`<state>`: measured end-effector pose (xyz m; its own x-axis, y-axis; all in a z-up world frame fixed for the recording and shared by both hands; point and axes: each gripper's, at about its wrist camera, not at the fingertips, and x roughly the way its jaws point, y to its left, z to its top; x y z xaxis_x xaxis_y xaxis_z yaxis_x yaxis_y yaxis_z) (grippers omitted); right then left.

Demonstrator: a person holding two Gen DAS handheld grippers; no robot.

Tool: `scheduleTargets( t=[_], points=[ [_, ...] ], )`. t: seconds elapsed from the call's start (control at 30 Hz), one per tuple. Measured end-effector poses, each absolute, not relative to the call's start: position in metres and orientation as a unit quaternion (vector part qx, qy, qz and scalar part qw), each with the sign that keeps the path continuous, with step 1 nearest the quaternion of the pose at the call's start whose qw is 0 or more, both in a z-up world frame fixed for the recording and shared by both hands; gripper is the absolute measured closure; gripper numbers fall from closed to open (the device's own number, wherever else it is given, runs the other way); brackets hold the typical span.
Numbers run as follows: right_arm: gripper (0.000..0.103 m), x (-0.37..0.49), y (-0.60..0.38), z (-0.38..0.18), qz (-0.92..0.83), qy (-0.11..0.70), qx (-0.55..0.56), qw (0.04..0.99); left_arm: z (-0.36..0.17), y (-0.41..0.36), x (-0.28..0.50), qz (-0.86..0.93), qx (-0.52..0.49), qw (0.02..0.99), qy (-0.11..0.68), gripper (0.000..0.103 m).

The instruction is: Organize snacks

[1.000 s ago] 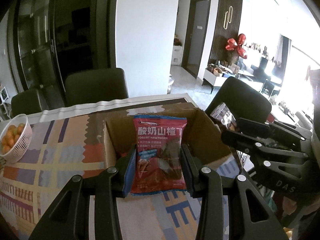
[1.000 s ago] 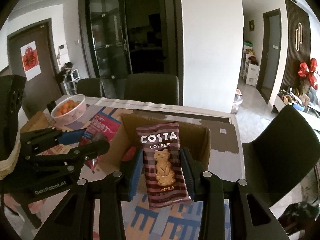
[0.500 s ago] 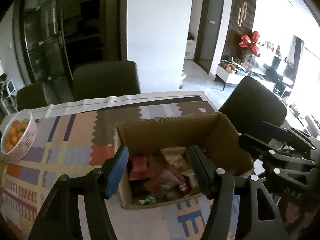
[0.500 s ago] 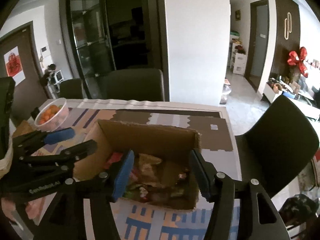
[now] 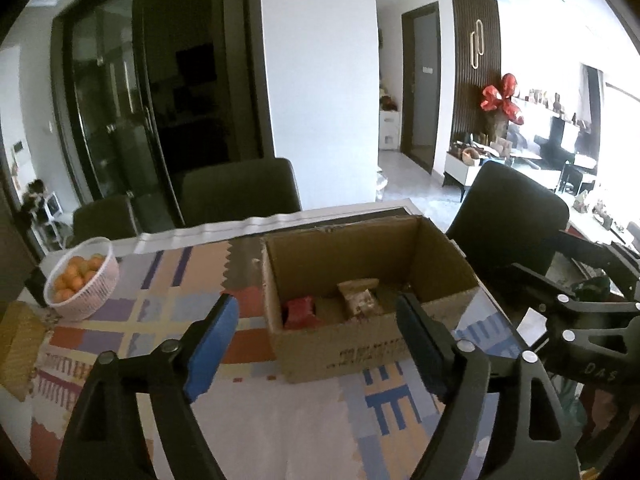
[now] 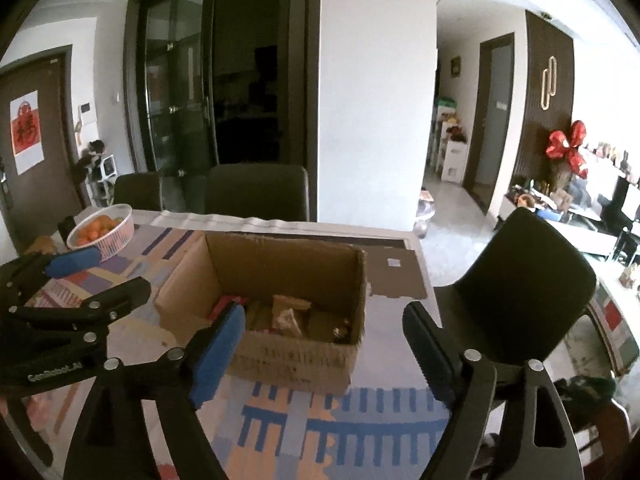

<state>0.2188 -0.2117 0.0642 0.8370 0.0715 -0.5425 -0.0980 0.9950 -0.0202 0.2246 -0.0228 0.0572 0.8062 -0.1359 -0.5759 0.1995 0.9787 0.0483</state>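
A: Where are we w/ the snacks?

B: Some are in the cardboard box (image 5: 360, 344) already; from the left wrist cam I see a red packet (image 5: 301, 311) and a tan one (image 5: 360, 300) lying at the bottom; rest of the contents too dim to sort out.

A: Grippers?

B: Left gripper (image 5: 316, 336) has its jaws spread wide, nothing between them, they've just been opening; right gripper (image 6: 322, 340) same, jaws just been opening, spread apart and empty; both sit on the near side of the box, not over it.

A: So that drop is finished?

B: Looks so; no packet is in either tool.

A: Anything left on the table?

B: Can't tell; the patterned tablecloth (image 5: 168, 304) near the box shows no loose packets; only the white basket of oranges (image 5: 80, 276) off to the left, prob. not part of this; whatever lies behind the cams is out of view.

A: Next?

B: My guess: fetch more snacks if there are any; otherwise near done.
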Motion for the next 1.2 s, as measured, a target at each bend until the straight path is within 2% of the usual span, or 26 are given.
scheduleTargets(
  t=[0.23, 0.53, 1.2],
  points=[
    [0.016, 0.170, -0.213, 0.067, 0.033, 0.258, -0.029, 0.965, 0.060, -0.018, 0.172, -0.074, 0.056, 0.959, 0.268, 0.007],
    [0.015, 0.125, -0.209, 0.057, 0.028, 0.255, -0.026, 0.966, 0.054, -0.009, 0.133, -0.077, 0.035, 0.957, 0.278, 0.001],
    [0.015, 0.066, -0.203, 0.051, 0.041, 0.254, -0.021, 0.966, 0.053, -0.002, 0.074, -0.066, 0.030, 0.963, 0.258, 0.000]
  ],
)
